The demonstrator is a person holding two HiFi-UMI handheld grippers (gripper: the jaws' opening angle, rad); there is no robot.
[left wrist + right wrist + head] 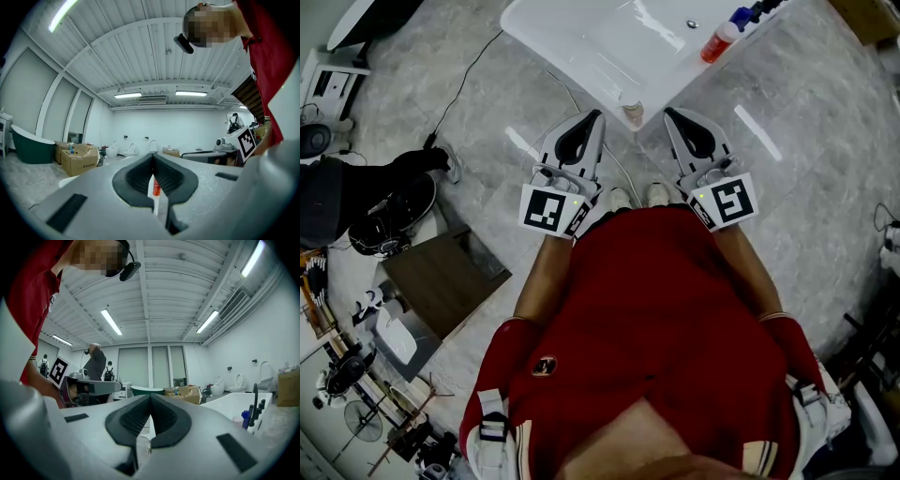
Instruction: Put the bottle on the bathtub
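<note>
An orange-red bottle (717,42) lies on the far rim of the white bathtub (581,42), next to a blue bottle and a dark tap. The left gripper view catches the bottle (156,187) through the slit under the jaws. My left gripper (596,114) and right gripper (668,112) are held side by side in front of the person's red shirt, just short of the tub's near corner. Both point level toward the tub. The left gripper (152,156) and the right gripper (150,396) are shut, with nothing held. Neither touches the bottle.
A small round fitting (634,114) sits at the tub's near corner. A brown-topped box (441,272) and black bags (384,211) stand at left, with cables across the grey floor. Cardboard boxes (77,159), a dark green tub (28,145) and a standing person (96,366) are farther off.
</note>
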